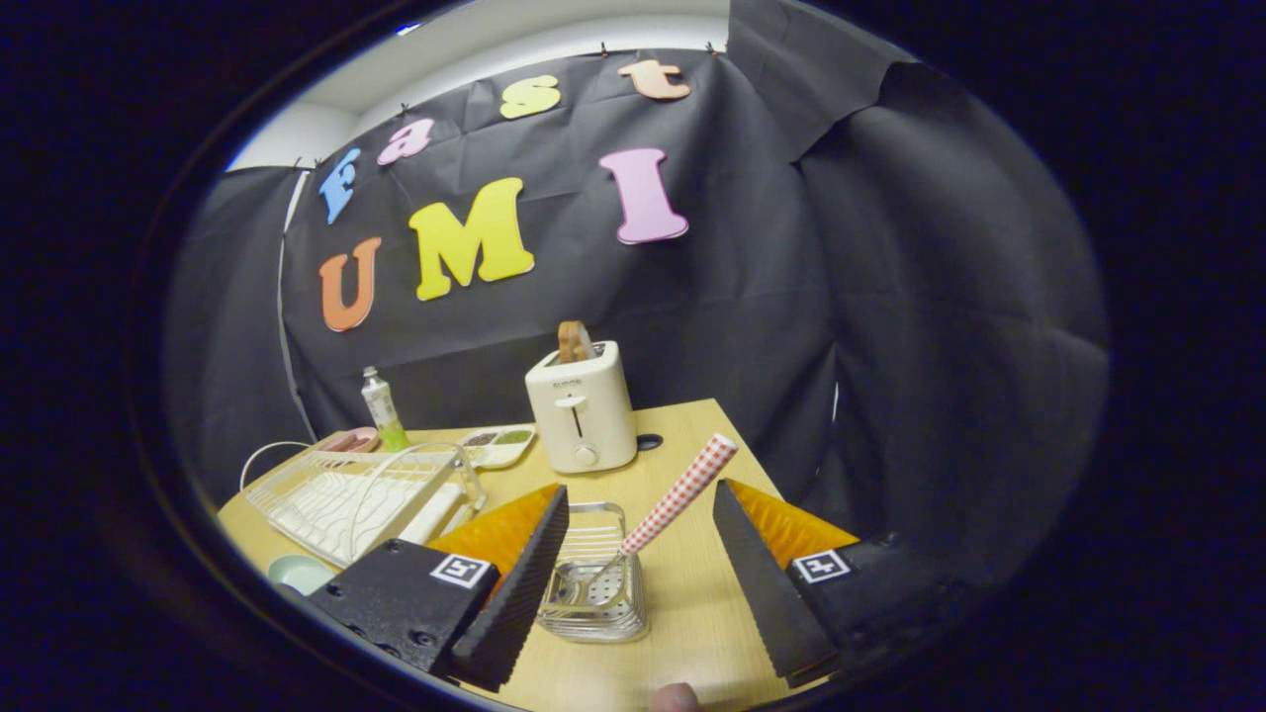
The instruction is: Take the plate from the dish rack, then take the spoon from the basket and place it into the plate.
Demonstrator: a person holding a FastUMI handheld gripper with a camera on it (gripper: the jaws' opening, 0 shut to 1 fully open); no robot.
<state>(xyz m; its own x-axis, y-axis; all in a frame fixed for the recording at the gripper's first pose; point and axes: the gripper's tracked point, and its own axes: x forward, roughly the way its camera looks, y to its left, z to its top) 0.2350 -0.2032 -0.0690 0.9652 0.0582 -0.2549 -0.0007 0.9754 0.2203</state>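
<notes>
the gripper hangs over the wooden table with its fingers spread wide, gripping nothing. between them sits the wire basket, and the spoon stands in it, its checked handle leaning up and away toward the right finger. beside the left finger lies the pale plate, with the white dish rack just beyond it. farther off stands a toaster.

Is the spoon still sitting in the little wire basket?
Yes, the spoon stands in the wire basket, its checkered handle leaning out between the fingers of the open gripper.
</notes>
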